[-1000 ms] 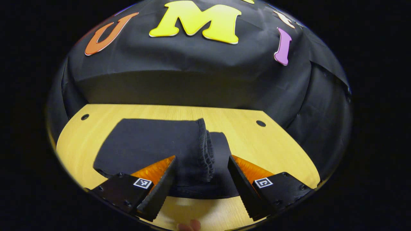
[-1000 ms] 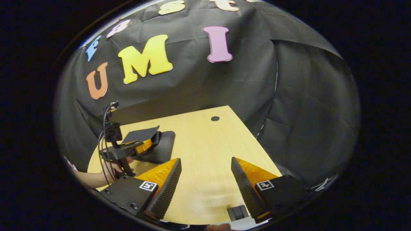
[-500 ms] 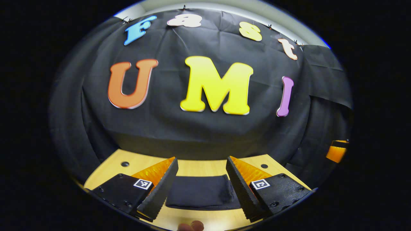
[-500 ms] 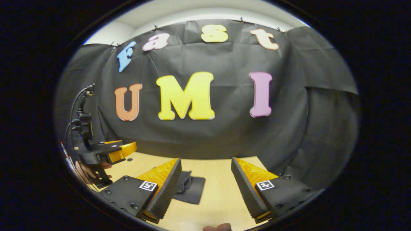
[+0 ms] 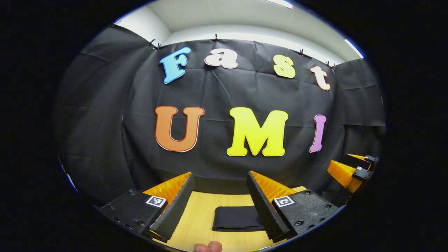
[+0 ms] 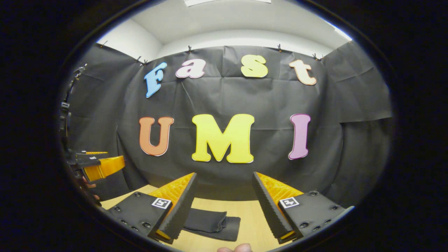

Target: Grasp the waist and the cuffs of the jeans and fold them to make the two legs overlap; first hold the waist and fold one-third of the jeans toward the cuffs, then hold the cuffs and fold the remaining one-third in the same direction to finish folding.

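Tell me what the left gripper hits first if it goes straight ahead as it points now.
Probably the booth wall. The left gripper is open and aims above the folded jeans on the table; depth is unclear.

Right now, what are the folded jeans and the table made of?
The jeans look like soft, matte black cloth, probably denim: they lie in limp folded layers. The table looks like pale wood or a wood-look laminate, smooth with faint straight grain; which one I cannot tell.
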`<action>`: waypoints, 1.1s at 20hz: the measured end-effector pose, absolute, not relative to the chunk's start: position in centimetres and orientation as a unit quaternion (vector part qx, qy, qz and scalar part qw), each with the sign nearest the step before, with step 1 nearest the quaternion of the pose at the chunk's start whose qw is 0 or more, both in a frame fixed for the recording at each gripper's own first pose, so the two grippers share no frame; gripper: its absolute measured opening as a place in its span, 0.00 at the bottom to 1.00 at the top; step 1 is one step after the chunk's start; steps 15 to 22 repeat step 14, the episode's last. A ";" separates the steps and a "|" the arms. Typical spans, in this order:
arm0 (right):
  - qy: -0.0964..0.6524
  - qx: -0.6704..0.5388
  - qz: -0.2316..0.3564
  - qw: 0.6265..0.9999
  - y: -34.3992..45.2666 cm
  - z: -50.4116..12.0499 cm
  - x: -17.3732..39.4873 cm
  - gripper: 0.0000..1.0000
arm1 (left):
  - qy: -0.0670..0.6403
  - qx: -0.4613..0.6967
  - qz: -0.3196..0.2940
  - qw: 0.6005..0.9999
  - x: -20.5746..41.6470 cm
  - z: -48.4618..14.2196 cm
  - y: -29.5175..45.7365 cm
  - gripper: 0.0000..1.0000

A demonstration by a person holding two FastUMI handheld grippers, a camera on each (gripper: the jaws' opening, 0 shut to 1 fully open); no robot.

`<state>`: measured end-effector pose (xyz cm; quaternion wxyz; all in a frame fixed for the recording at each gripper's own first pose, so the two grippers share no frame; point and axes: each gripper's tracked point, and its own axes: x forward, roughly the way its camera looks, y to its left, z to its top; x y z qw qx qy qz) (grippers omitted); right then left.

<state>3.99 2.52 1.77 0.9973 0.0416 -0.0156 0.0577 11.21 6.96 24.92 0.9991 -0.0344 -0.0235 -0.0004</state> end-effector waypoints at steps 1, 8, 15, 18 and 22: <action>-0.019 0.040 0.059 0.997 3.2 1.6 3.8 0.94 | -0.029 -0.033 0.004 0.999 10.6 25.0 7.3 0.96; -0.027 0.028 0.048 0.998 4.5 1.3 2.8 0.98 | -0.025 -0.037 0.017 0.999 8.8 23.3 8.0 0.96; -0.010 0.030 0.041 0.999 3.6 0.4 3.3 0.94 | -0.022 -0.034 -0.001 0.999 9.6 22.8 6.1 0.96; -0.010 0.030 0.041 0.999 3.6 0.4 3.3 0.94 | -0.022 -0.034 -0.001 0.999 9.6 22.8 6.1 0.96; -0.010 0.030 0.041 0.999 3.6 0.4 3.3 0.94 | -0.022 -0.034 -0.001 0.999 9.6 22.8 6.1 0.96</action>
